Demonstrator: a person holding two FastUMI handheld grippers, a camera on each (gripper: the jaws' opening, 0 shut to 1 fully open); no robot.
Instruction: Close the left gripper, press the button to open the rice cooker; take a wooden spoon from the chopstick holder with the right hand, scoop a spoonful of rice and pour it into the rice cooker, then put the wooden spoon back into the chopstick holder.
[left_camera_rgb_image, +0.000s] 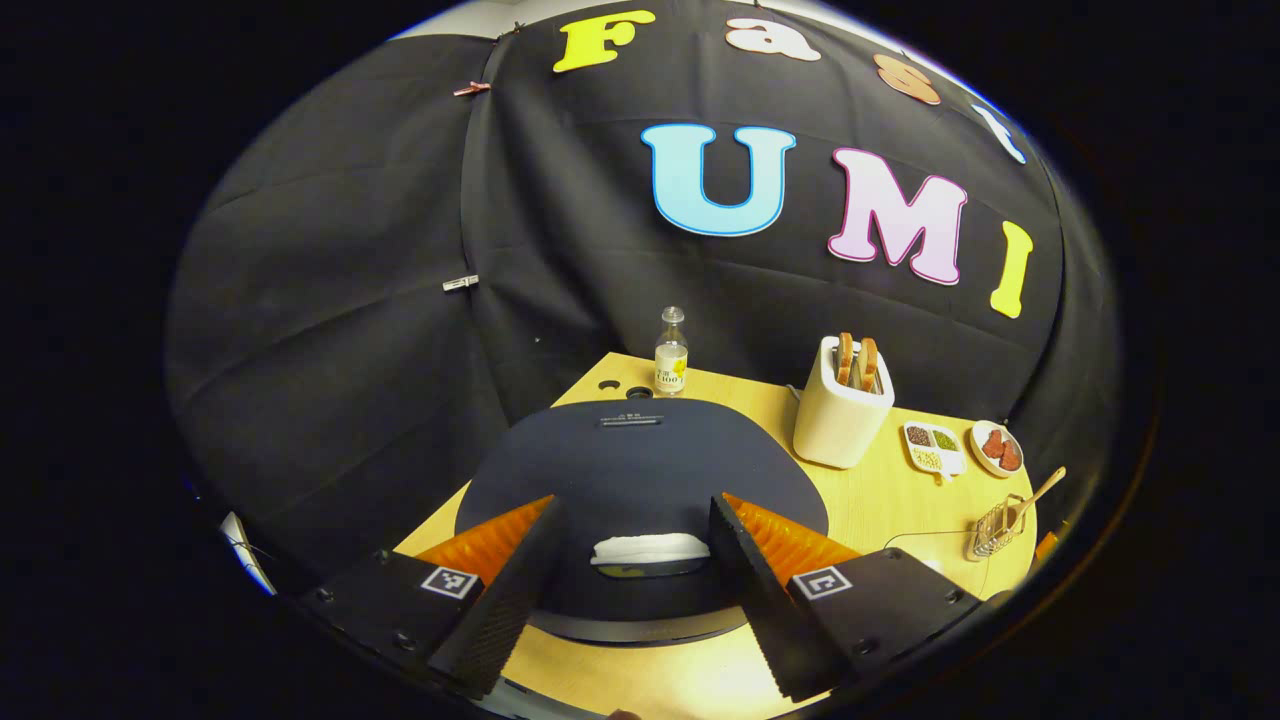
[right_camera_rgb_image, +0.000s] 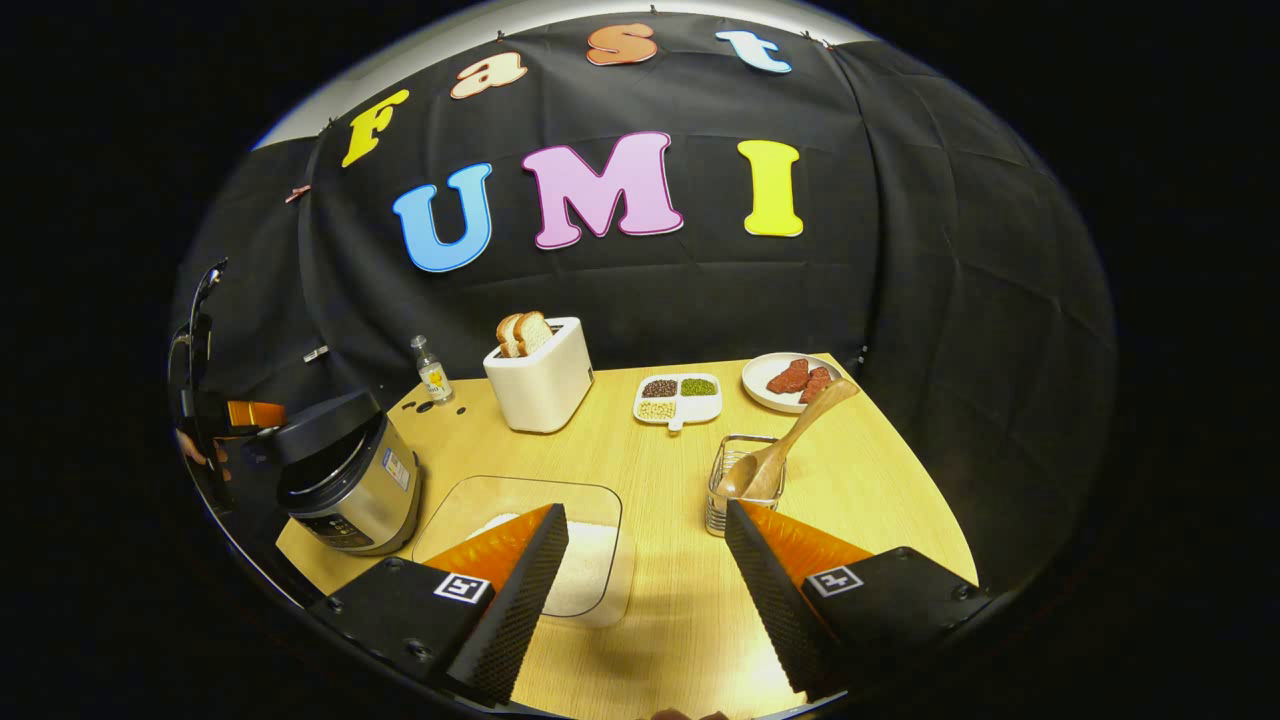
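Currently the left gripper (left_camera_rgb_image: 632, 560) hangs above the closed rice cooker (left_camera_rgb_image: 640, 475), jaws spread wide, its 2 fingers flanking the lid's front button (left_camera_rgb_image: 650, 549). The right gripper (right_camera_rgb_image: 645, 570), likewise wide and holding nothing, hovers over the table (right_camera_rgb_image: 880, 490). At its 12 o'clock the wooden spoon (right_camera_rgb_image: 785, 445) leans in the chopstick holder (right_camera_rgb_image: 722, 500); the rice container (right_camera_rgb_image: 590, 555) lies at 9 o'clock.

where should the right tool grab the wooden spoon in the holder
Grip the wooden spoon on its bare handle, above the wire chopstick holder. Its bowl sits down inside the holder while the handle leans up and to the right, so come from above with the open right tool straddling the handle.
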